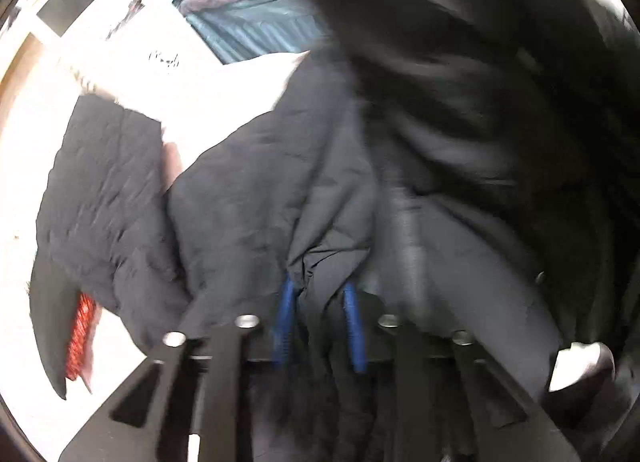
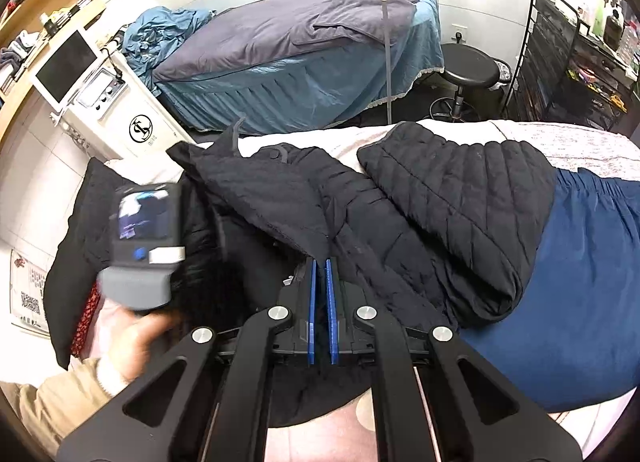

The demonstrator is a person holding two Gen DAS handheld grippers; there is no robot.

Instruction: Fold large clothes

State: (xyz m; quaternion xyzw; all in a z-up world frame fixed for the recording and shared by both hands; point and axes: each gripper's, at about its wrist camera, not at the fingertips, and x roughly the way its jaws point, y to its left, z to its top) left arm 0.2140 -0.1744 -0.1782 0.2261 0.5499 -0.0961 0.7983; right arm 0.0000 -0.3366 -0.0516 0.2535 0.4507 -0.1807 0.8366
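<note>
A black quilted jacket (image 2: 440,197) lies crumpled across a bed with a pale cover (image 2: 580,141). In the blurred left wrist view the jacket (image 1: 248,189) fills most of the frame. My left gripper (image 1: 320,322) is shut on a gathered fold of it, which bunches between the blue pads (image 1: 285,318). In the right wrist view a hand (image 2: 136,338) holds that tool's grey housing and screen (image 2: 142,246) at the jacket's left end, its fingers hidden. My right gripper (image 2: 321,274) is shut, tips against a jacket fold; whether cloth is pinched does not show.
A dark blue garment (image 2: 580,282) lies on the bed to the right of the jacket. A red patterned item (image 2: 84,322) peeks out under its left end. Beyond stand a treatment bed with a blue skirt (image 2: 280,93), a white machine (image 2: 128,117), a black stool (image 2: 468,69) and a black rack (image 2: 560,61).
</note>
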